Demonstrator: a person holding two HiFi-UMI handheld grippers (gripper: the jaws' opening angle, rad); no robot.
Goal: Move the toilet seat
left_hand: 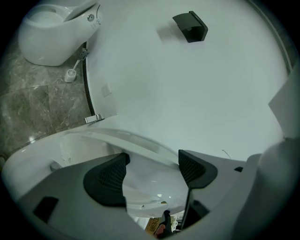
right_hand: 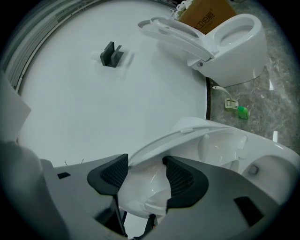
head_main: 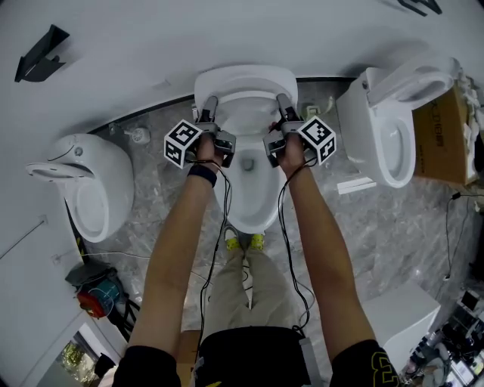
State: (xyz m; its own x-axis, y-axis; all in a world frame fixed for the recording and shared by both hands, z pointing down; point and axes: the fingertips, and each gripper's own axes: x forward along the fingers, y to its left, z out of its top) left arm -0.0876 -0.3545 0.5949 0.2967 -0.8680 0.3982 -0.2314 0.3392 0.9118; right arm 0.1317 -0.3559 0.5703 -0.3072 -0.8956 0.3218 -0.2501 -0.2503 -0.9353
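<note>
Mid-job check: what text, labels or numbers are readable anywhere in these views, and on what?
Nothing can be quoted with confidence.
Cardboard box: dark print on its side, too small to read.
Black sleeve: yellow print, cut off at the picture's edge, unreadable.
Marker cubes: black-and-white square patterns only, no words.

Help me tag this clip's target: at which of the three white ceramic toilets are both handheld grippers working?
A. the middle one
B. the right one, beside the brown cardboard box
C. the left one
A: the head view shows the left gripper and right gripper flanking the middle white ceramic toilet, each with its white plastic toilet seat between the jaws.
</note>
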